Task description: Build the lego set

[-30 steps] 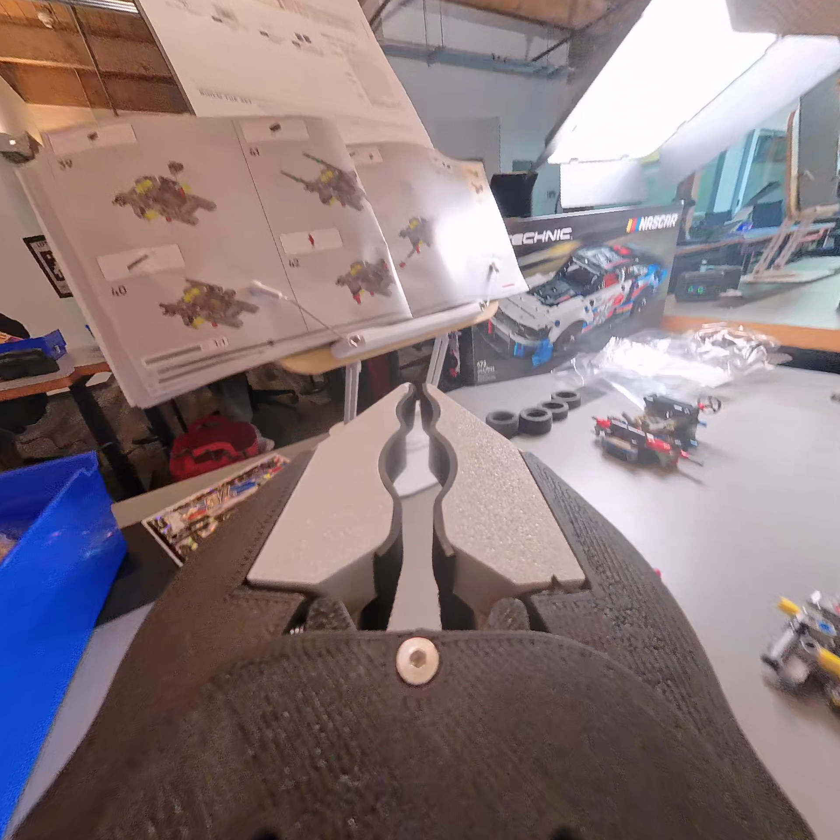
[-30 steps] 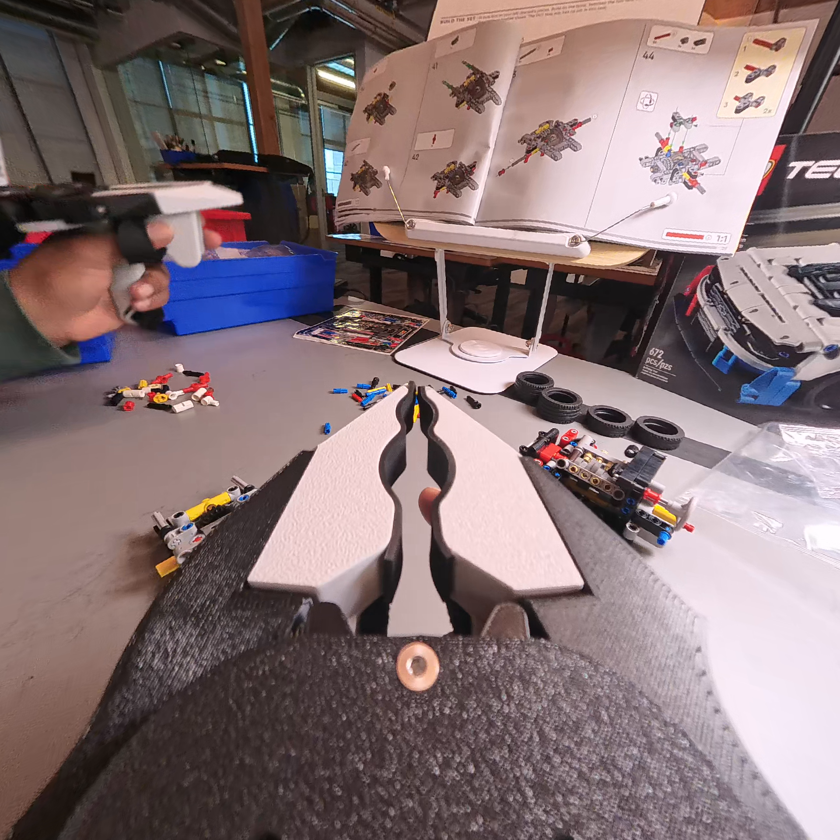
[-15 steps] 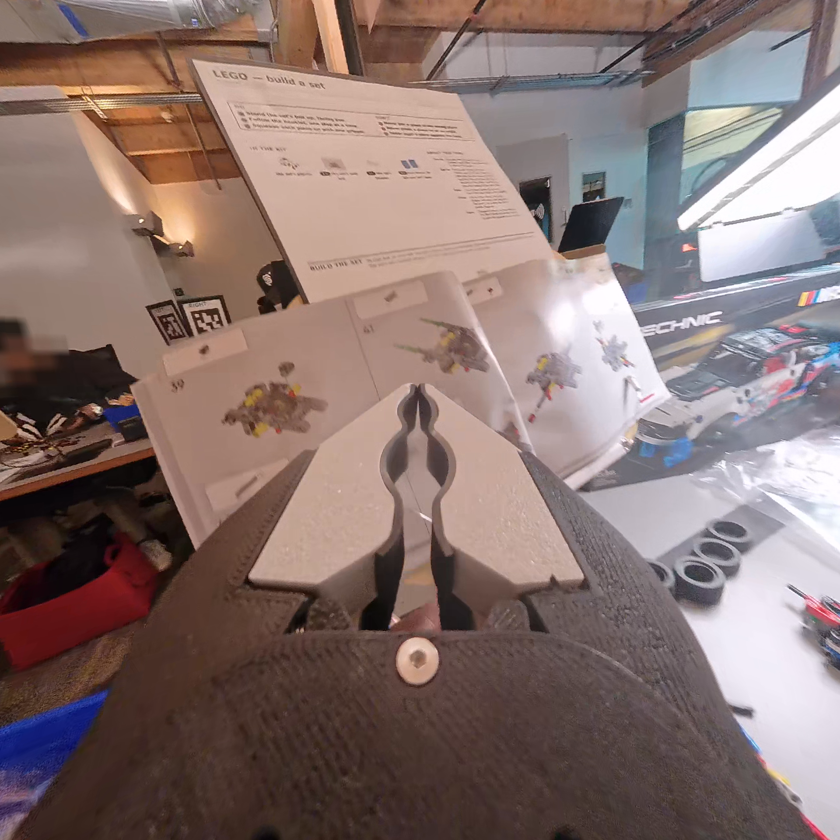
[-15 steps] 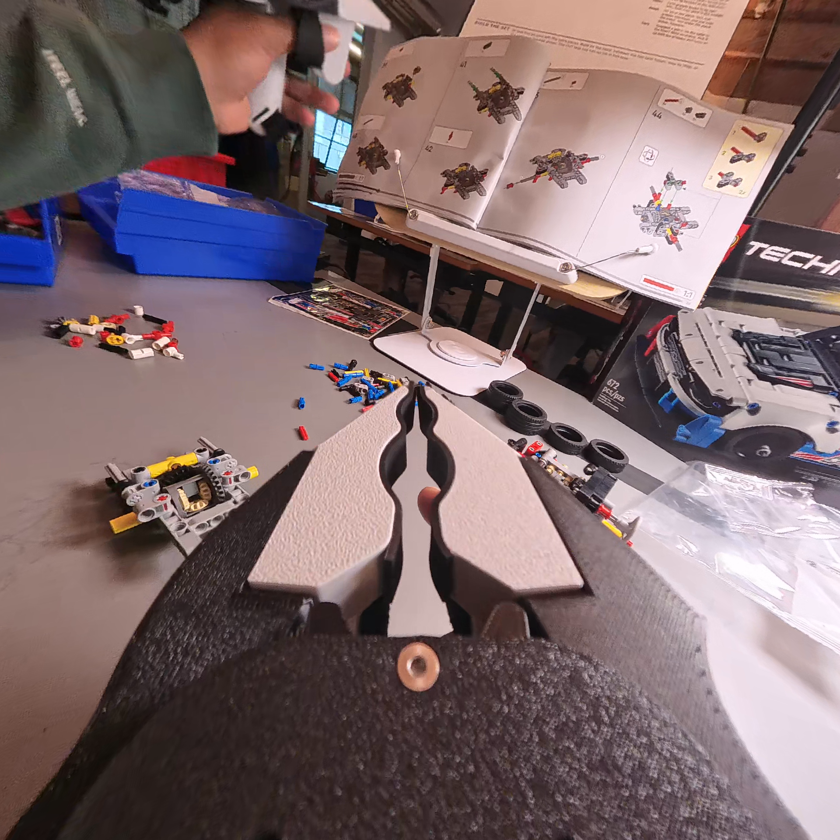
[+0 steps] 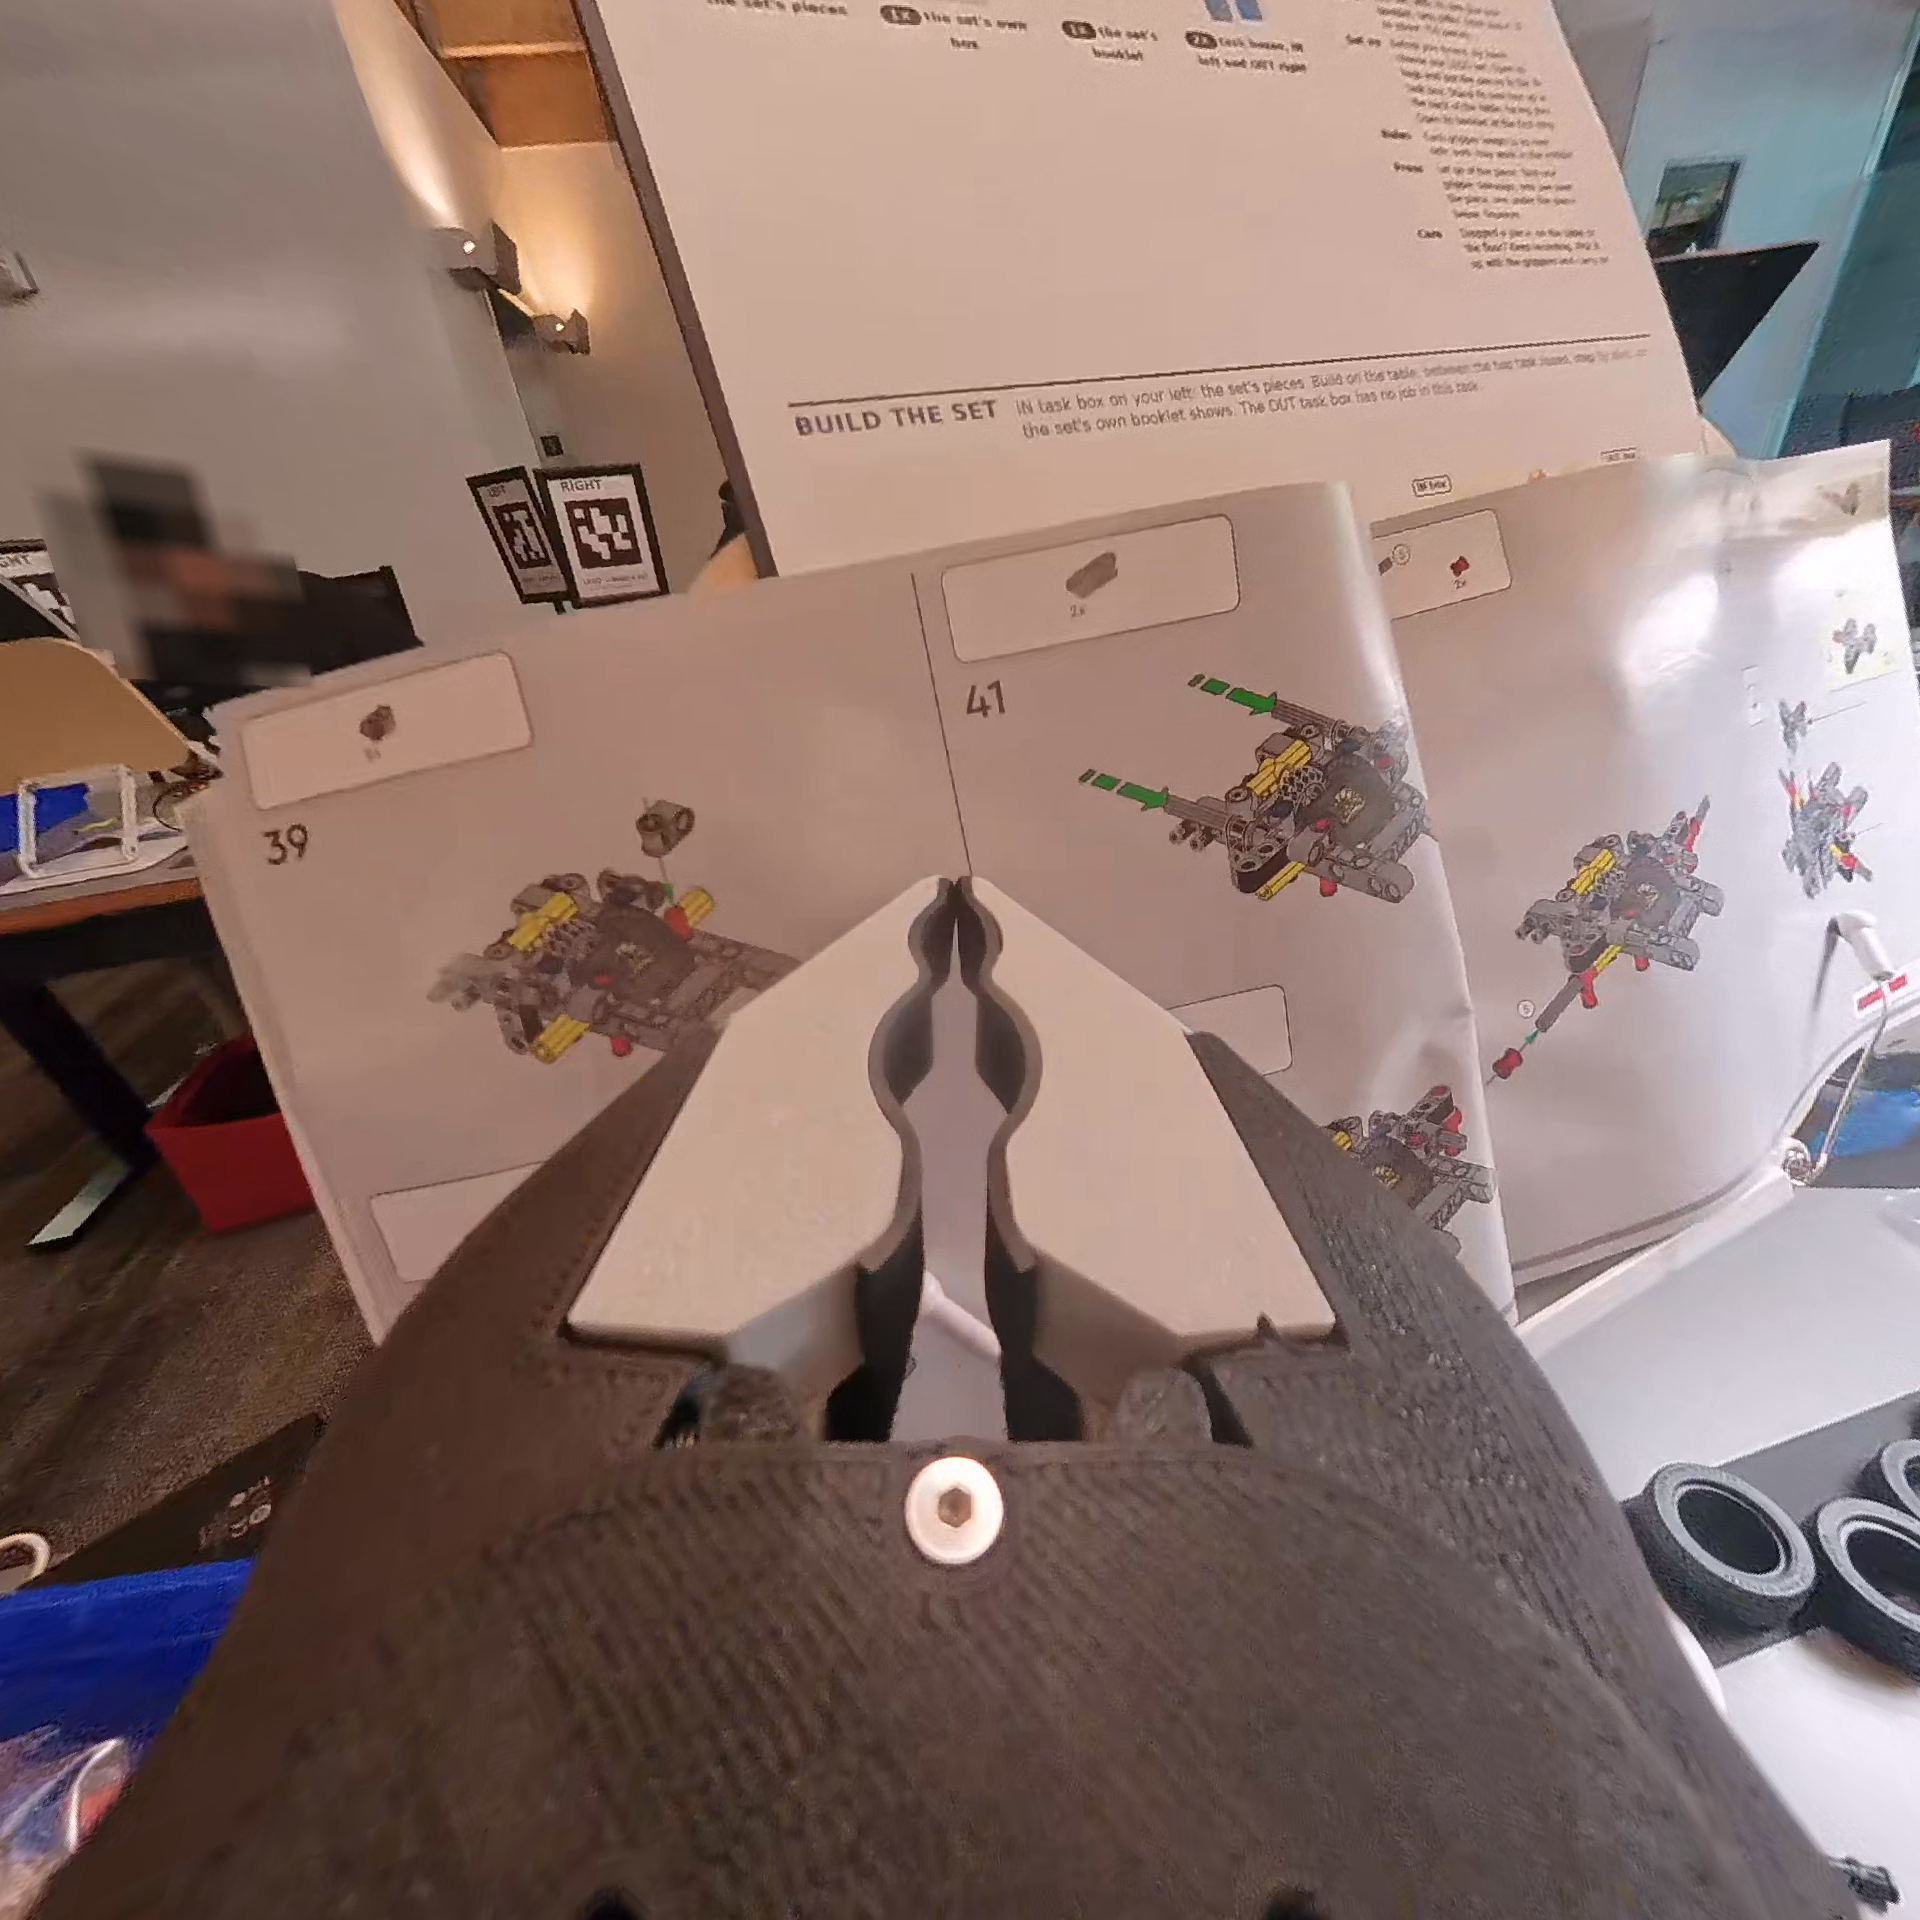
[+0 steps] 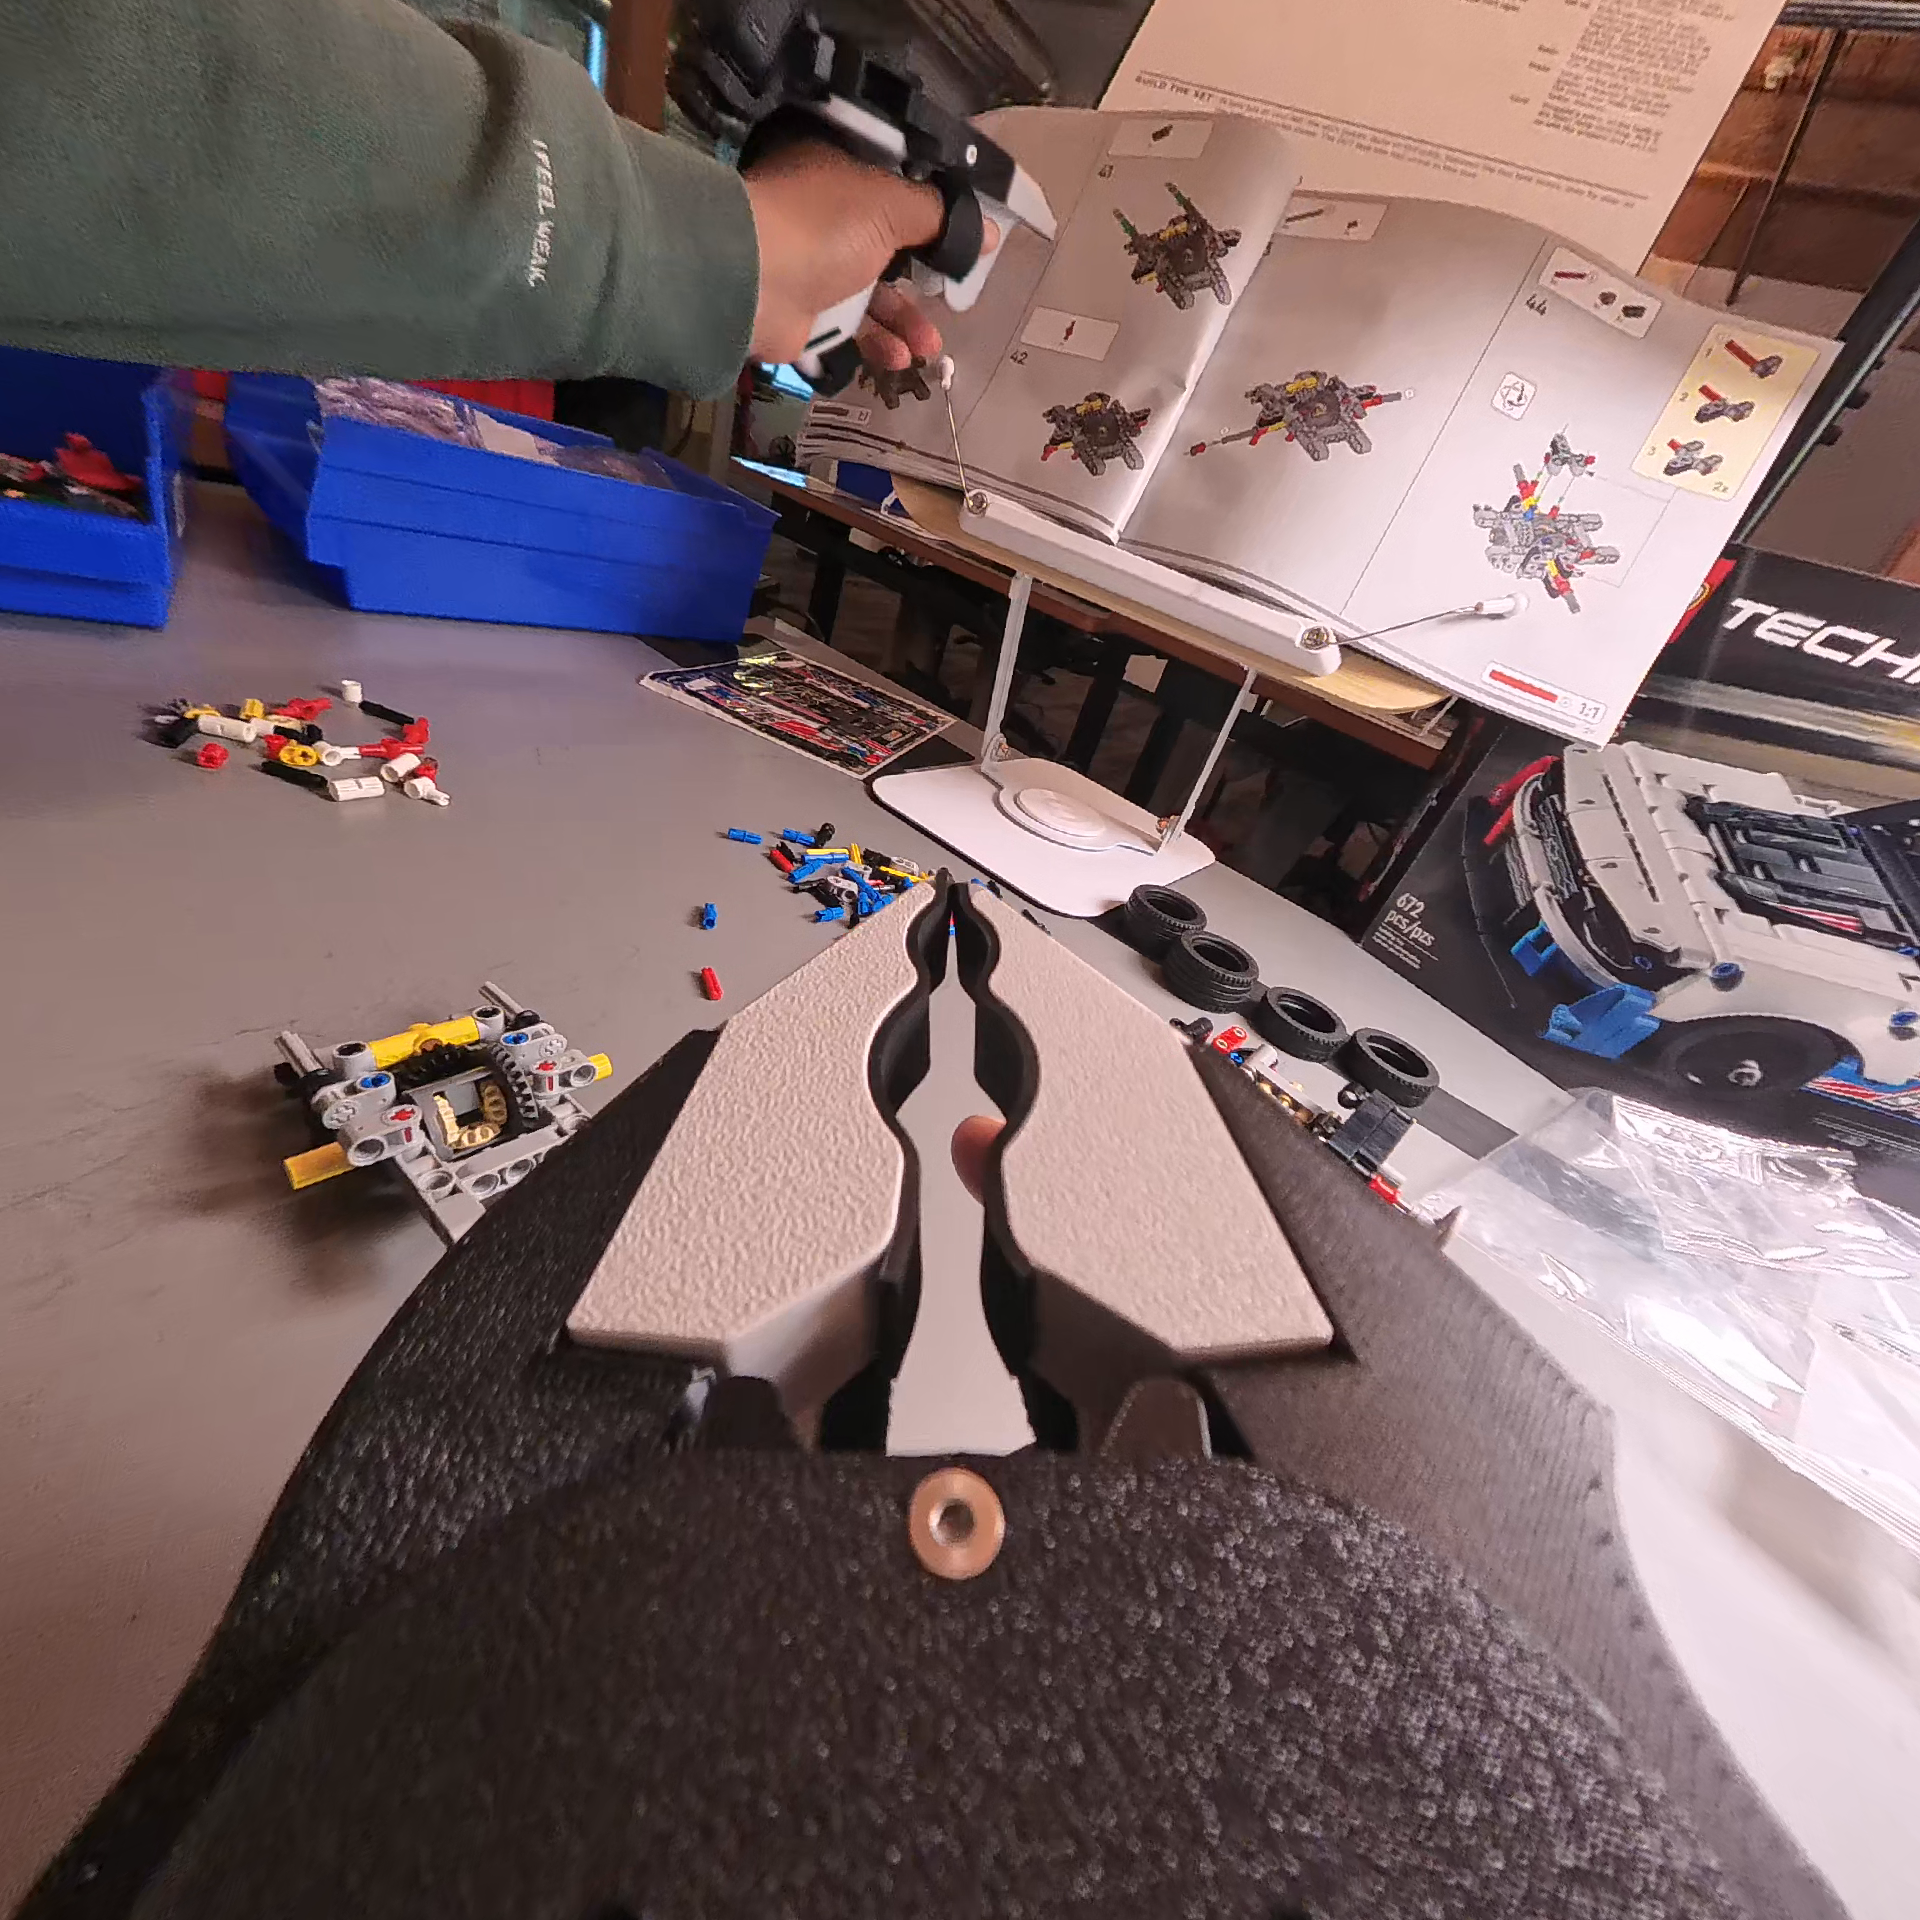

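L claw (image 5: 956, 885) is raised right up to the open instruction booklet (image 5: 727, 790) on its white stand (image 6: 1049, 831), tips together, nothing btwn them. R claw (image 6: 951, 883) hovers over the grey tabletop (image 6: 156, 935), also pressed together, empty. Part-built lego assembly (image 6: 436, 1091) lies on the tabletop just L of the R claw. Loose small pieces (image 6: 842, 868) near the stand base, four tyres (image 6: 1278, 997) beside it, blue bins (image 6: 499, 520) at the back L, plastic bag (image 6: 1683, 1268) to the R.
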### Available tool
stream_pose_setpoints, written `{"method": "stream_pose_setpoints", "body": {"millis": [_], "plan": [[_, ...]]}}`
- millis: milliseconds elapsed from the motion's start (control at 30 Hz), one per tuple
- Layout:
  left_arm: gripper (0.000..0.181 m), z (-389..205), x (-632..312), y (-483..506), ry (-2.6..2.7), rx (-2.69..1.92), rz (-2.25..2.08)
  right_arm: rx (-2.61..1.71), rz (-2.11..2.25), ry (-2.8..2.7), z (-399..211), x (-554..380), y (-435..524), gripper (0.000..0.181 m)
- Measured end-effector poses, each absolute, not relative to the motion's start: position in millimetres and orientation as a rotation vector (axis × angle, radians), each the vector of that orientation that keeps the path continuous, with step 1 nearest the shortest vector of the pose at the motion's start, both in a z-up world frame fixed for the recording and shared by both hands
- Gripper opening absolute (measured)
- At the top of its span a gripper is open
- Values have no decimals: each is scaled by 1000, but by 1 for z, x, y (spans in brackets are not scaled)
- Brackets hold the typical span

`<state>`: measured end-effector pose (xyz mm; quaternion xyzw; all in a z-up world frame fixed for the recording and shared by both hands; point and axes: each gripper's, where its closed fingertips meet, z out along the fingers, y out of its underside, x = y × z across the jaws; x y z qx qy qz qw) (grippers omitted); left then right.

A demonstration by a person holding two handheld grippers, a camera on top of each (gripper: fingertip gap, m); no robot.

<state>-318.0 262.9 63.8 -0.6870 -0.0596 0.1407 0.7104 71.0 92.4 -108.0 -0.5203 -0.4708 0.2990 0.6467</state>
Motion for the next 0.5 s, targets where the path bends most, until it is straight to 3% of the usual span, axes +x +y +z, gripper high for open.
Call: {"method": "stream_pose_setpoints", "body": {"millis": [500], "plan": [[0,52,-315,237,-125,-1471,344,-1230,685,-1080,-117,70,98,0]]}}
